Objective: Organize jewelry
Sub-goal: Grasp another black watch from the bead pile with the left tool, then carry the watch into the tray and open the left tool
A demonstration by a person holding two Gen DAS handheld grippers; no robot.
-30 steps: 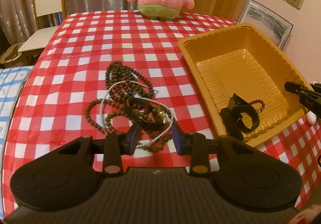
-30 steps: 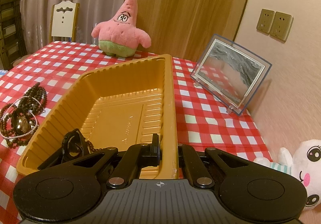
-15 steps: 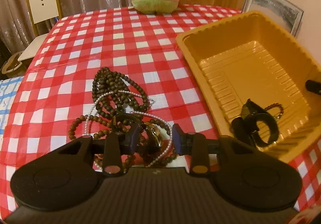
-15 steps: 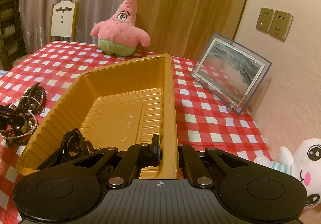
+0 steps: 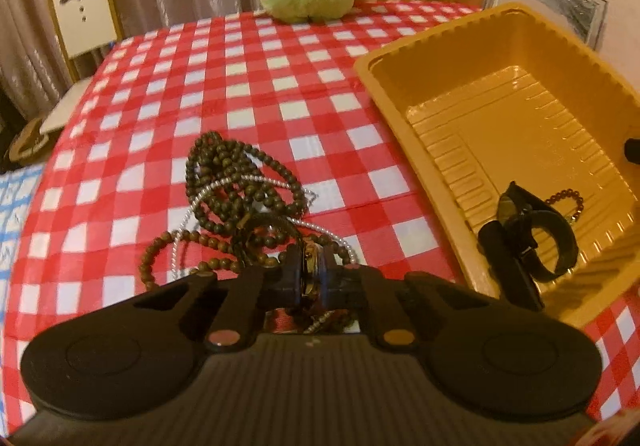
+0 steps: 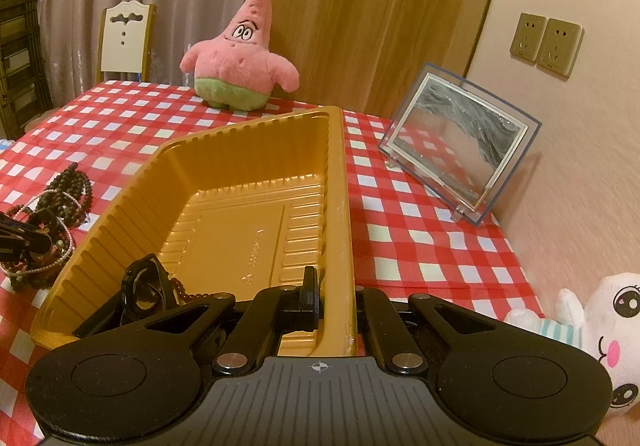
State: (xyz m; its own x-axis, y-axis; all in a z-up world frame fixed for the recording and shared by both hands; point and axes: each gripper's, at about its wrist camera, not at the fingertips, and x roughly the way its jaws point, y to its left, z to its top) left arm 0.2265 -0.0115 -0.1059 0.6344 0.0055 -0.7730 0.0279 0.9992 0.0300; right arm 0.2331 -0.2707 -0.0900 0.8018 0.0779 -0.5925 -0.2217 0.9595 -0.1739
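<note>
Red-and-white checked cloth covers the table (image 5: 280, 94) I am working over, with curtains and a wooden panel behind it and a pink star plush (image 6: 240, 62) sitting at the far edge.

From my left tongs (image 5: 311, 278) the gold tray (image 5: 500, 58) lies to the right and slightly ahead. Most of its ribbed floor is bare; in the corner nearest me lie a black watch (image 5: 536, 238) with its strap looped, and a short string of small dark beads (image 5: 568, 202) just beyond it. From my right tongs (image 6: 336, 298) the same tray stretches straight ahead, and the watch sits just to their left.

My left tongs point steeply down at the table into the tangle of jewelry. Their jaws are closing, nearly together, with a round gold-rimmed piece (image 5: 310, 270) pinched between the pads; I cannot tell for certain what it is. Dark bead necklaces (image 5: 236, 182) and a silvery pearl strand (image 5: 224, 186) spread on the cloth just ahead of and around the fingertips, some loops passing under them.

My right tongs tilt down more gently and are clamped on the tray's near right wall (image 6: 338, 278), one finger inside, one outside. A framed picture (image 6: 460, 142) stands ahead to their right, a white plush (image 6: 600, 326) close beside them.
</note>
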